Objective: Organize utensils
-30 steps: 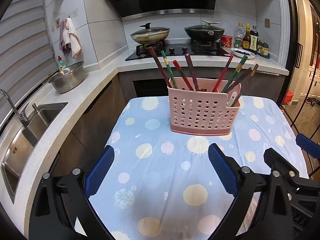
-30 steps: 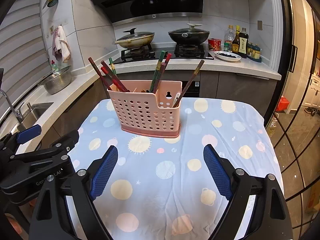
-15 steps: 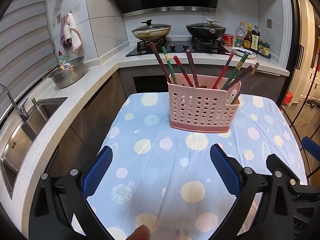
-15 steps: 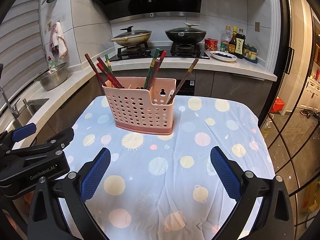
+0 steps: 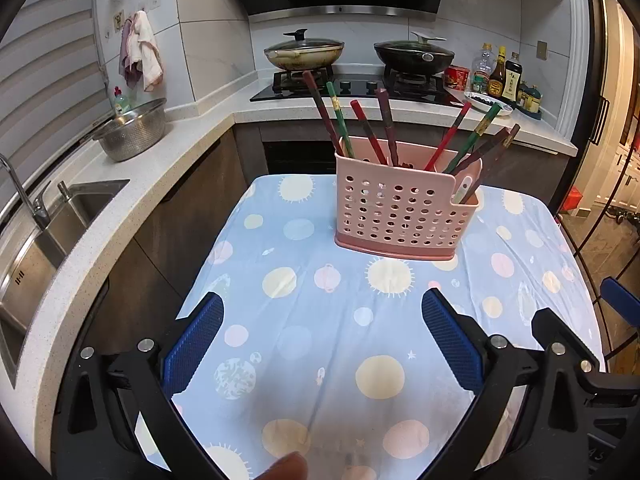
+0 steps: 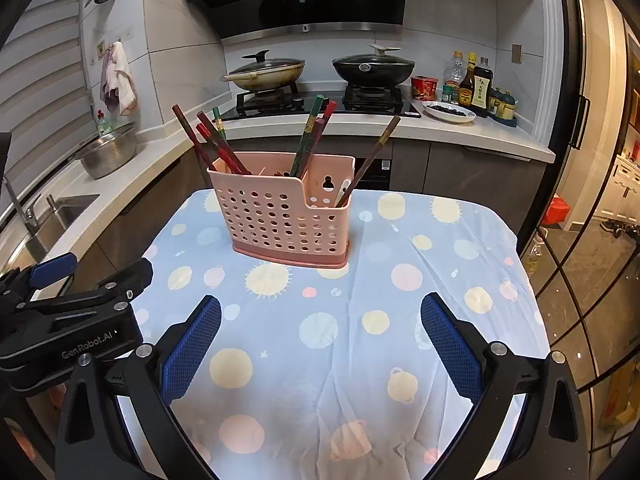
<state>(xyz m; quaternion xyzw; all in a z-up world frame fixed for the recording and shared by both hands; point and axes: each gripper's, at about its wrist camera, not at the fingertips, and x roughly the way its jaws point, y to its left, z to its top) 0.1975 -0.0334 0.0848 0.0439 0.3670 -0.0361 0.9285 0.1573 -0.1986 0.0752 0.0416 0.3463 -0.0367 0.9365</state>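
Both rigs backed off over the last second: pink holder [image 5: 404, 216] now sits smaller and farther ahead of the jaws than a second ago, more tablecloth [image 5: 320, 340] exposed in between. Reads as retreat after the work, likely task near done or paused, since no loose utensil visible on the cloth. Tablecloth: thin blue fabric, pastel planet and sun print, wrinkled and slack near the jaws, draped over the table edges. Holder: rigid pink plastic, perforated with round holes, stepped front wall, darker drip base, standing upright well ahead of both jaw pairs, centre-left for the right rig. Chopsticks [image 5: 362, 126]: slim lacquered sticks, red, green, dark brown, fanned out leaning left and right, plus one white handle [image 5: 462, 188] in the low end compartment. Left gripper [image 5: 320, 344]: jaws spread wide, nothing between, blue textured pads. Right gripper [image 6: 320, 344]: same, spread wide, empty. Fingertip [image 5: 284, 466] blurred below the left jaws.
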